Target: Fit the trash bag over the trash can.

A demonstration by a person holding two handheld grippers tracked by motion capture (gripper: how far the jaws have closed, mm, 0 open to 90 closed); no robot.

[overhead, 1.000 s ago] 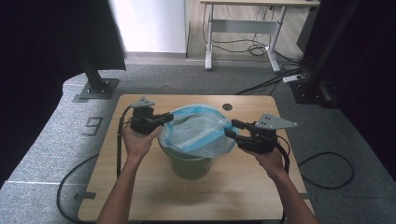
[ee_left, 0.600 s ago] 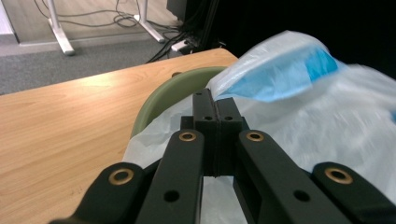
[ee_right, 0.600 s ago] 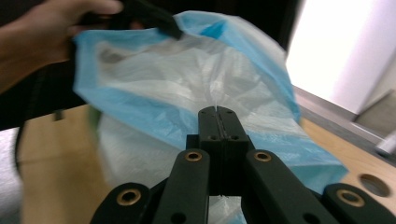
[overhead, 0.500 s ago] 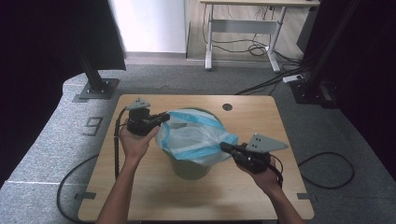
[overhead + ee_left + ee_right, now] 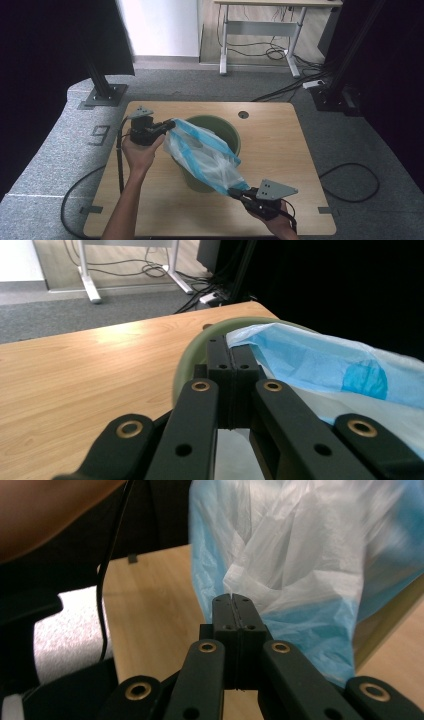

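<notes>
Green bin [image 5: 227, 134] stands mid-worktop [image 5: 280, 165], wood-grain top with a round cable hole [image 5: 243, 114] near the far edge. Blue-and-white plastic bag [image 5: 205, 155] stretched across the bin's mouth and out over its near rim, toward the person's right.

Left gripper [image 5: 170, 125] at the bin's left rim, jaws closed on the bag's edge; in the left gripper view the jaws meet with the blue film [image 5: 320, 360] pinched at their tips, green rim [image 5: 192, 350] curving just behind them.

Right gripper [image 5: 235, 192] low, off the bin's near-right side, above the worktop. Its jaws have just closed, clamping the bag's far corner; right gripper view shows them shut on crumpled film [image 5: 280, 580].

Bag pulled taut between the two grippers.

Writing: a large "9" [image 5: 100, 134] marked on the grey floor mat left of the worktop. No brand or label readable on bag or bin.
</notes>
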